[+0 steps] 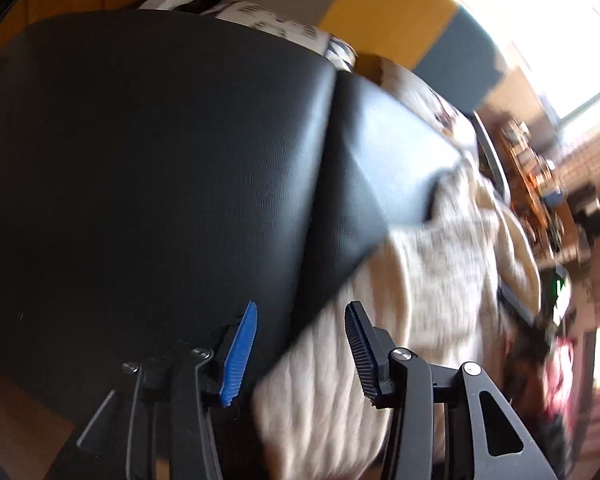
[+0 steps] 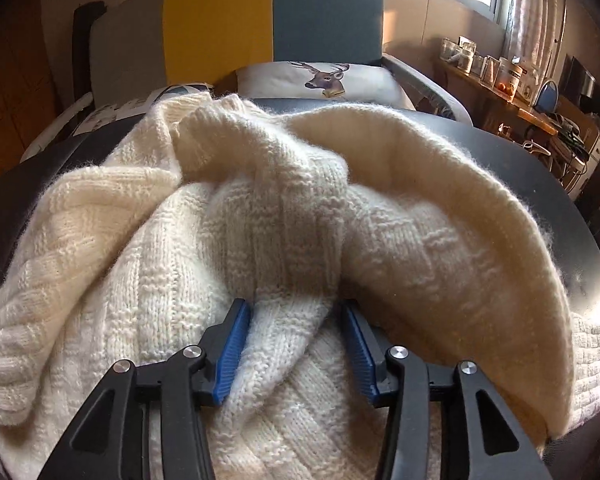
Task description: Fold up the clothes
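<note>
While a cream knit sweater [image 2: 284,216] lies bunched on the dark worktop [image 1: 148,168], the right gripper [image 2: 296,348] straddles a fold of it, jaws apart, and the left gripper [image 1: 300,352] hovers wide over the sweater's edge, gripping nothing.

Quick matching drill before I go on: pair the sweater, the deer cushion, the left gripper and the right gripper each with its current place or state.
Things:
1. sweater
2. deer cushion
3. left gripper
4. right gripper

States:
A. open, a sweater edge reaching between the fingers
B. open, a knit fold between the fingers
C. crumpled on the black table
D. on the yellow and blue chair

Pairs: 1-C, 2-D, 3-A, 4-B
</note>
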### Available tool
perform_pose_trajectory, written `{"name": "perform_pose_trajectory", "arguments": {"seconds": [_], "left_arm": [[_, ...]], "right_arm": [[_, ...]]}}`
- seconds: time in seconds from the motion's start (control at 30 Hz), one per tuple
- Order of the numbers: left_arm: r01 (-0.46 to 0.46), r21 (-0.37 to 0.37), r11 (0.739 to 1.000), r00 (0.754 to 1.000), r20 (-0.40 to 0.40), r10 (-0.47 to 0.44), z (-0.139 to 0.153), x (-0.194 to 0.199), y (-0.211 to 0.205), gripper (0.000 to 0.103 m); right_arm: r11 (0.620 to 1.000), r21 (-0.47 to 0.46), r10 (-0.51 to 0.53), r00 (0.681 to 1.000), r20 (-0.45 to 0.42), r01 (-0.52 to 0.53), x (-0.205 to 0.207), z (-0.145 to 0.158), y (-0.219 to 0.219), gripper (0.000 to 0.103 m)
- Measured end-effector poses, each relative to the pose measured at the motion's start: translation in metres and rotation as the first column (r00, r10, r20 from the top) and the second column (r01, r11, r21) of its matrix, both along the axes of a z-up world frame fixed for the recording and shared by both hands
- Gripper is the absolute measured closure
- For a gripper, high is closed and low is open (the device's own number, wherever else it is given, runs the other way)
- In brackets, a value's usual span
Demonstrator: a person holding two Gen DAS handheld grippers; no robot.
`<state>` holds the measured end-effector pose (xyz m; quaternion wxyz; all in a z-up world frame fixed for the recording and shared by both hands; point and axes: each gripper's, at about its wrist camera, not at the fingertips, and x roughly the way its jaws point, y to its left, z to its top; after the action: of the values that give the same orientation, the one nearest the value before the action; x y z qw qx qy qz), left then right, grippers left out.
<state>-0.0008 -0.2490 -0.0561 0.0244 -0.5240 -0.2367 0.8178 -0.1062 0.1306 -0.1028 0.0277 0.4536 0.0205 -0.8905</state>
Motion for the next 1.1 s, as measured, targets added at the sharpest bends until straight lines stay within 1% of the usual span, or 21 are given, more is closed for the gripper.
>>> {"name": "perform_pose_trajectory", "arguments": {"seconds": [0.07,0.1,0.2,0.23,0.3,0.33,0.37,0.43,0.5,0.57,0.6,0.63,0.67,0.73,0.8,0.87,0.9,0.93,1.0,1.03,1.1], "left_arm": [[0.068,0.005,0.998,0.997,-0.023,-0.068,0.0,0.017,0.016,0.048],[0.1,-0.007,0.995,0.994,-0.03,-0.1,0.0,0.021,0.027,0.048],[0.178,-0.083,0.981,0.982,-0.053,-0.183,0.0,0.028,0.061,0.047],[0.193,-0.113,0.975,0.979,-0.049,-0.2,-0.003,0.027,0.072,0.047],[0.204,-0.171,0.964,0.978,-0.014,-0.21,-0.012,0.019,0.09,0.047],[0.205,-0.198,0.958,0.978,0.01,-0.207,-0.017,0.015,0.097,0.047],[0.202,-0.221,0.954,0.979,0.034,-0.199,-0.022,0.012,0.101,0.047],[0.204,-0.244,0.948,0.979,0.057,-0.197,-0.031,0.01,0.11,0.045],[0.199,-0.315,0.928,0.98,0.059,-0.19,-0.032,0.01,0.117,0.045],[0.194,-0.355,0.914,0.981,0.067,-0.182,-0.034,0.009,0.12,0.046],[0.181,-0.36,0.915,0.983,0.064,-0.169,-0.034,0.009,0.118,0.048],[0.161,-0.344,0.925,0.987,0.058,-0.15,-0.033,0.009,0.113,0.054],[0.138,-0.311,0.94,0.99,0.053,-0.128,-0.032,0.009,0.106,0.06],[0.076,-0.2,0.977,0.997,0.025,-0.073,-0.025,0.009,0.085,0.07],[0.018,-0.068,0.998,1.0,-0.002,-0.018,-0.017,0.012,0.06,0.07],[-0.035,0.034,0.999,0.999,-0.024,0.036,-0.01,0.016,0.036,0.07],[-0.062,0.059,0.996,0.998,-0.029,0.064,-0.008,0.019,0.025,0.071],[-0.089,0.075,0.993,0.995,-0.029,0.092,-0.005,0.022,0.015,0.071],[-0.14,0.141,0.98,0.989,-0.021,0.145,-0.002,0.029,-0.008,0.073],[-0.171,0.147,0.974,0.984,-0.019,0.176,-0.001,0.033,-0.02,0.075],[-0.242,0.122,0.963,0.969,-0.021,0.246,0.005,0.039,-0.045,0.082]], "right_arm": [[1.0,-0.01,0.004,1.0,0.003,-0.004,-0.001,0.002,0.001,0.053],[1.0,-0.009,0.008,1.0,0.012,-0.008,-0.002,0.004,0.0,0.052],[1.0,-0.008,0.026,0.997,0.068,-0.025,-0.003,0.008,-0.003,0.049],[0.999,-0.032,0.029,0.994,0.102,-0.026,-0.003,0.012,-0.001,0.048],[0.993,-0.118,0.038,0.988,0.152,-0.02,0.0,0.019,0.005,0.047],[0.986,-0.165,0.039,0.988,0.153,-0.014,0.004,0.024,0.008,0.047],[0.983,-0.185,0.042,0.988,0.149,-0.014,0.009,0.027,0.011,0.047],[0.987,-0.157,0.049,0.99,0.129,-0.029,0.02,0.033,0.012,0.047],[0.991,-0.127,0.054,0.991,0.125,-0.038,0.029,0.033,0.014,0.047],[0.992,-0.118,0.058,0.988,0.146,-0.04,0.031,0.027,0.02,0.047],[0.992,-0.119,0.057,0.986,0.159,-0.038,0.031,0.023,0.023,0.047],[0.992,-0.123,0.054,0.984,0.167,-0.033,0.032,0.019,0.028,0.047],[0.991,-0.133,0.055,0.985,0.163,-0.033,0.034,0.017,0.031,0.047],[0.988,-0.146,0.065,0.987,0.148,-0.043,0.036,0.016,0.033,0.046],[0.988,-0.146,0.069,0.987,0.146,-0.048,0.036,0.014,0.033,0.044],[0.989,-0.137,0.075,0.987,0.14,-0.056,0.036,0.013,0.031,0.04],[0.99,-0.125,0.081,0.988,0.134,-0.064,0.037,0.012,0.029,0.036],[0.991,-0.107,0.09,0.988,0.128,-0.077,0.038,0.012,0.025,0.034],[0.993,-0.071,0.101,0.988,0.114,-0.093,0.044,0.01,0.019,0.03],[0.994,-0.06,0.101,0.989,0.108,-0.095,0.046,0.009,0.017,0.03],[0.995,-0.061,0.09,0.991,0.102,-0.084,0.047,0.009,0.017,0.028]]}}
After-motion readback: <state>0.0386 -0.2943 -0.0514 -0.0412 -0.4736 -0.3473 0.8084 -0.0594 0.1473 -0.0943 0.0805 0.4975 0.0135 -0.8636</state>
